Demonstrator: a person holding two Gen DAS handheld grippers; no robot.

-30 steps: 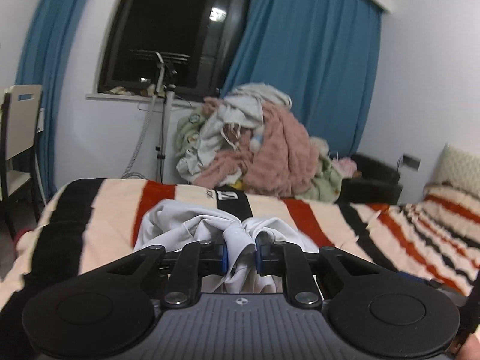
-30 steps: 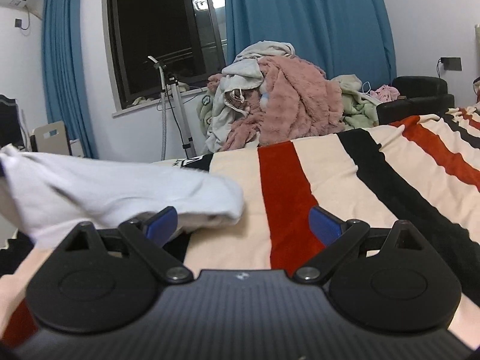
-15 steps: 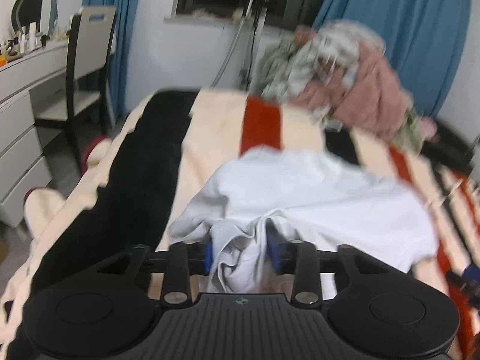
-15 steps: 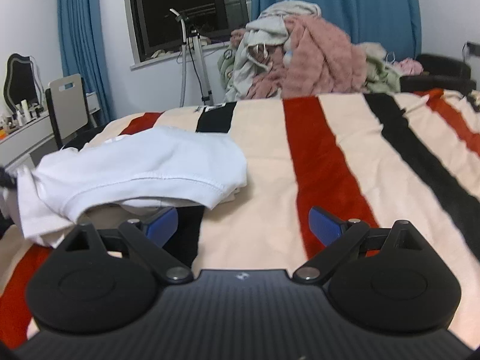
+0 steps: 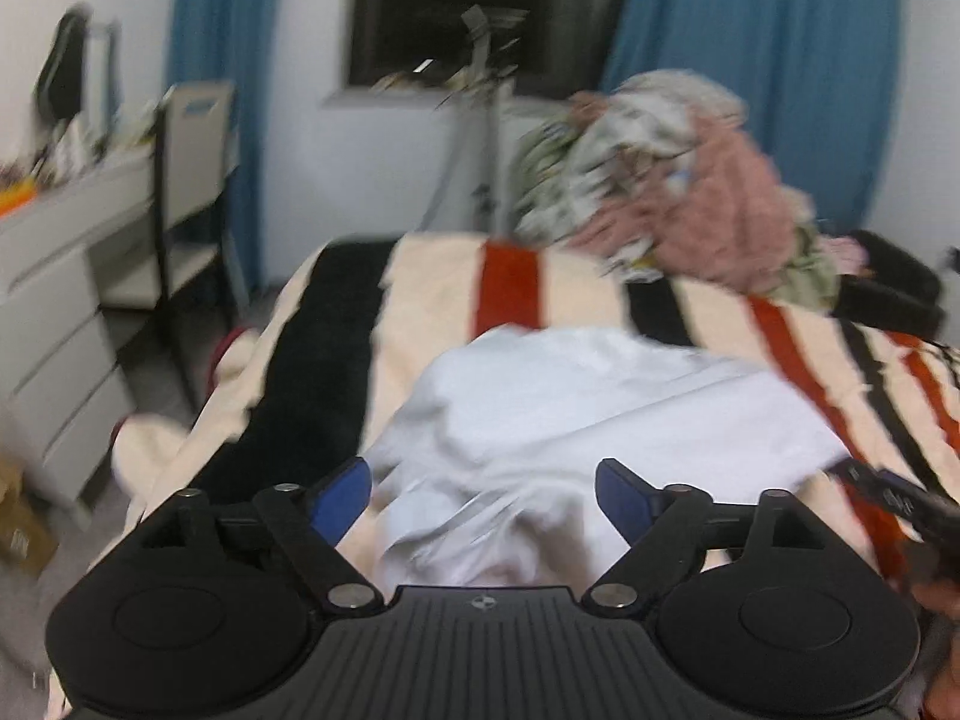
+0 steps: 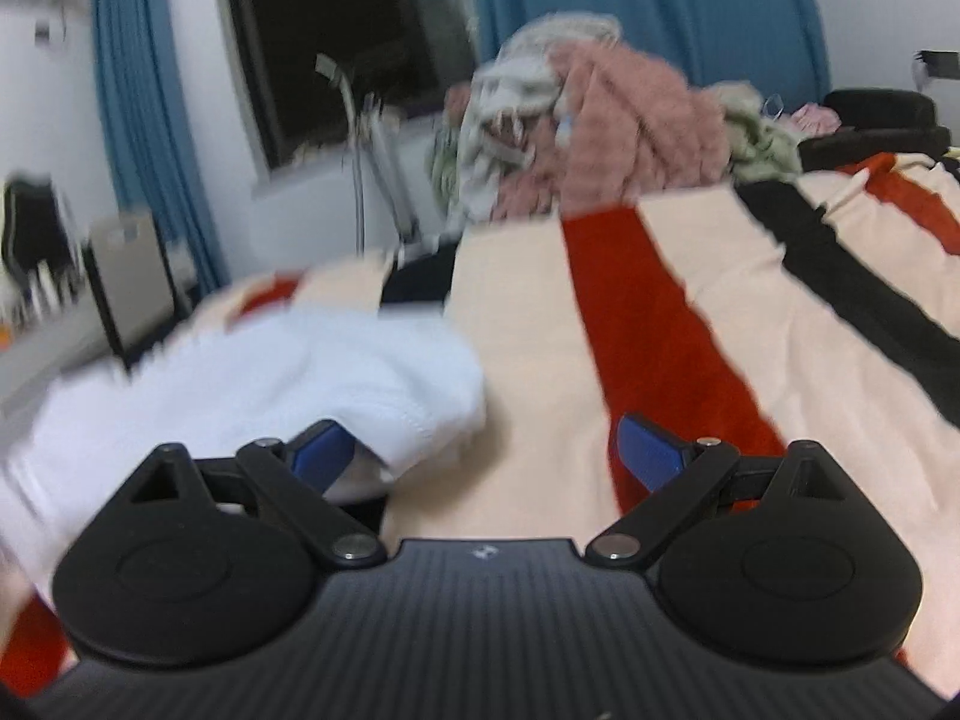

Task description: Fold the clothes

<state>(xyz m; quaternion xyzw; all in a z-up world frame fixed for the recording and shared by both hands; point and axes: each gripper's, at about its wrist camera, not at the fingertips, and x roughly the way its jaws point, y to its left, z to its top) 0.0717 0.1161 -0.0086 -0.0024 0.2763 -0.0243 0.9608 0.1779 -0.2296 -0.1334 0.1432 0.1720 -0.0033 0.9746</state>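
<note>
Striped bed (image 5: 432,294): white garment (image 5: 576,414) crumpled near left edge; clothes heap (image 5: 678,204) at far edge.

A striped blanket (image 5: 432,288) in cream, red and black is spread over the bed. Blue curtains (image 5: 750,72) are hung on both sides of a dark window (image 5: 444,6), set in a white wall (image 5: 336,168). A metal stand (image 5: 489,138) is placed below the window. At the left, a white chair (image 5: 192,138) is set beside a pale drawer unit (image 5: 54,324), on which small items are blurred. A cardboard box (image 5: 21,531) is seen on the floor. A black armchair (image 6: 879,117) is visible at the far right.
</note>
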